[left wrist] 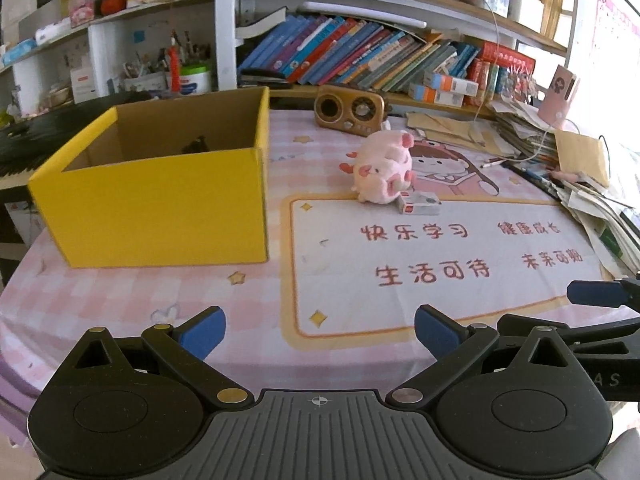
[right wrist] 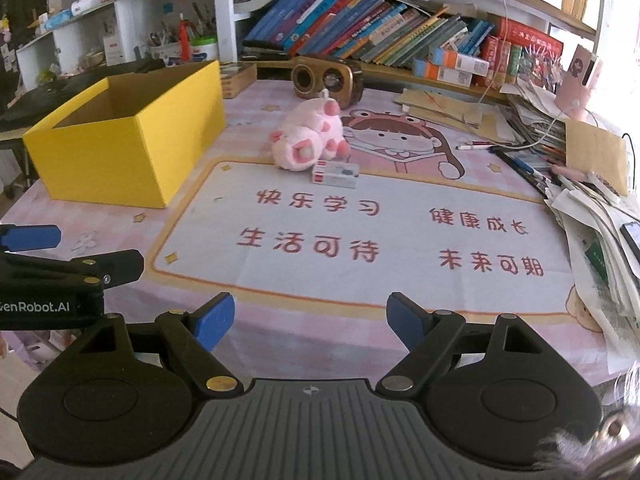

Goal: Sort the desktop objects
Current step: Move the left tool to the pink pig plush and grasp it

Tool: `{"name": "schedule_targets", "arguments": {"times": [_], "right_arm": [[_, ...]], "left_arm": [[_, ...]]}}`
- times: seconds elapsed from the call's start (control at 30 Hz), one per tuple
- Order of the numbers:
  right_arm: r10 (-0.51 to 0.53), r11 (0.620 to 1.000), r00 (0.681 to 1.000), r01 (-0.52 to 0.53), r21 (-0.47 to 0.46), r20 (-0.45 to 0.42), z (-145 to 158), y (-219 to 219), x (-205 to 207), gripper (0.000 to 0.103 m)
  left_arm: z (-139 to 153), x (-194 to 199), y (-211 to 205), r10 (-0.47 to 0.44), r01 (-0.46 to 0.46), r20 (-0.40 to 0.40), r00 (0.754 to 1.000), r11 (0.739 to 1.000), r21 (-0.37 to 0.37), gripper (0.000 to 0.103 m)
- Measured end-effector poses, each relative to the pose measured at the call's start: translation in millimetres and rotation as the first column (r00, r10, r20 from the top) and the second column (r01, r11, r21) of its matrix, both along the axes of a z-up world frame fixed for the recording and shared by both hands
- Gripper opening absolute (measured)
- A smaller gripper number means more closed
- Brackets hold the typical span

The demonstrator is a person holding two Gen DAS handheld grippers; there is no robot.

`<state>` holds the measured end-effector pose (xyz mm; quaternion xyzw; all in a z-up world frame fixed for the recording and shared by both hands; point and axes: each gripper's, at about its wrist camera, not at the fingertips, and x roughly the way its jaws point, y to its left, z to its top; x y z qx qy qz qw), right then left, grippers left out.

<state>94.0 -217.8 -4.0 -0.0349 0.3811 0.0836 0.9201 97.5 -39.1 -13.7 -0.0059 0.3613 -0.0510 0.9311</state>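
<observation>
A pink plush pig (left wrist: 382,170) (right wrist: 310,138) lies on the pink desk mat, with a small white and red box (left wrist: 419,203) (right wrist: 335,173) just in front of it. An open yellow cardboard box (left wrist: 160,184) (right wrist: 124,136) stands to the left, with a dark object (left wrist: 196,145) inside. My left gripper (left wrist: 320,334) is open and empty near the desk's front edge. My right gripper (right wrist: 311,322) is open and empty beside it, on the right.
A brown retro radio (left wrist: 350,110) (right wrist: 326,80) stands behind the pig. Stacks of papers and pens (right wrist: 592,184) crowd the right side. Bookshelves (right wrist: 380,32) run along the back. A dark keyboard (left wrist: 24,140) lies to the left of the yellow box.
</observation>
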Motion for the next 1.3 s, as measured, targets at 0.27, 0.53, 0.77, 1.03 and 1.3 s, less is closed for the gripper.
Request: {"name": "schedule_targets", "arguments": {"times": [0.27,0.53,0.77,1.03,1.3], "right_arm": [[-0.014,1.000,1.000,0.014,0.008,-0.021,-5,-25,35,0.082],[-0.021,0.999,0.999,0.022,0.023,-0.029,-8,-53,69,0.082],[0.008,0.999,0.999,-0.006,0.047,-0.041,-12,-68,97,0.082],[0.061,0.996,0.997,-0.057,0.074,-0.049,-18,-77,127,0.082],[0.102,0.992,0.993,-0.098,0.078,-0.055,-24,-85,148,0.082]], "left_arm": [[0,34,-26,-0.026,0.026,-0.006,1.000,1.000,0.012,0.102],[1,64,-52,-0.038,0.038,-0.006,0.999,0.999,0.026,0.102],[2,86,-65,-0.005,0.006,-0.009,1.000,0.999,0.043,0.102],[4,119,-76,0.033,-0.033,-0.002,0.999,0.999,0.038,0.102],[-1,176,-84,0.031,-0.031,0.017,0.999,0.999,-0.010,0.102]]}}
